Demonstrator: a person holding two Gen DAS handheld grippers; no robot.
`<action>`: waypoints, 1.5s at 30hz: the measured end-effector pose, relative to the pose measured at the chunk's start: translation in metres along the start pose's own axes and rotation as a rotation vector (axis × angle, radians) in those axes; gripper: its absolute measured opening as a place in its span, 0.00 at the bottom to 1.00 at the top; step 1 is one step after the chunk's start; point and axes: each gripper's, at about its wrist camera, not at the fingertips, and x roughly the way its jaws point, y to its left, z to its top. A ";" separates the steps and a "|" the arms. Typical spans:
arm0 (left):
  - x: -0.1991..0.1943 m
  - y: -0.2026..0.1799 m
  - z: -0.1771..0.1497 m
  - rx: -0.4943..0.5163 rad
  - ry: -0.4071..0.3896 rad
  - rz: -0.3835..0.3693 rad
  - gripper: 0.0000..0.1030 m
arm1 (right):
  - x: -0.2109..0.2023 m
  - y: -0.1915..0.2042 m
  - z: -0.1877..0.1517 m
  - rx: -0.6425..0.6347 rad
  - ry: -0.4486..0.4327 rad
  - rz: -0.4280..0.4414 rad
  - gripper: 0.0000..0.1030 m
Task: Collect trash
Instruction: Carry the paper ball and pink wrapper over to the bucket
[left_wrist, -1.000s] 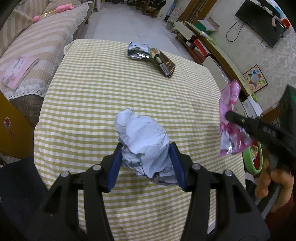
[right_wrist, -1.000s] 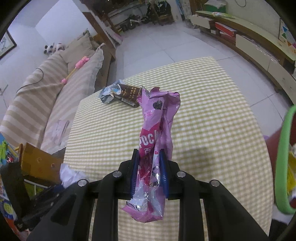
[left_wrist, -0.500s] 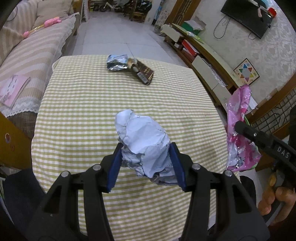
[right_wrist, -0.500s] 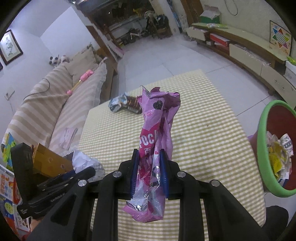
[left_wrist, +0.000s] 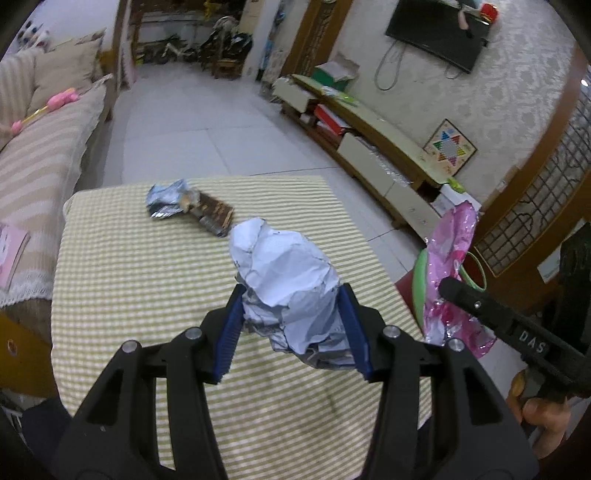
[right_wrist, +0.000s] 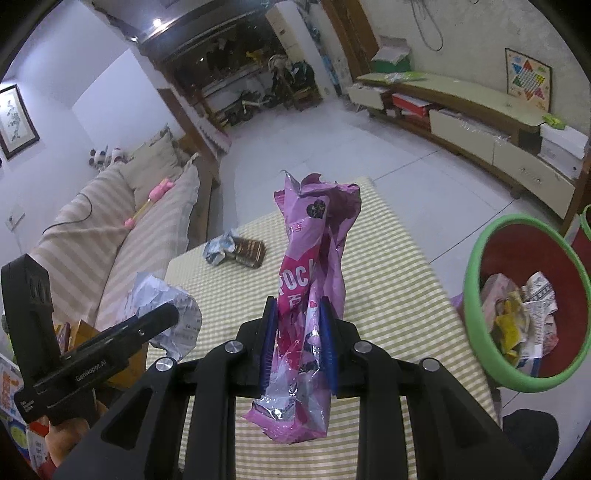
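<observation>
We've got the left tongs (left_wrist: 291, 328) clamped on a crumpled paper ball (left_wrist: 286, 273) and the right tongs (right_wrist: 298, 343) pinching a pink wrapper (right_wrist: 314, 280), both above the counter (right_wrist: 388, 266). The floppy wrapper could easily catch the bin (right_wrist: 476, 258) rim and miss.

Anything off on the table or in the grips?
One leftover: a silver-and-brown wrapper lies crumpled at the far end of the checked tablecloth. Grips look fine: left tool clamps the paper ball, right tool the pink wrapper.
</observation>
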 end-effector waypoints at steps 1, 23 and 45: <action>0.000 -0.005 0.001 0.010 -0.002 -0.006 0.47 | -0.002 -0.002 0.000 0.006 -0.005 -0.002 0.22; 0.010 -0.050 0.013 0.095 -0.004 -0.059 0.47 | -0.029 -0.053 0.005 0.108 -0.064 -0.059 0.23; 0.035 -0.109 0.018 0.203 0.031 -0.142 0.47 | -0.061 -0.116 -0.002 0.190 -0.102 -0.188 0.23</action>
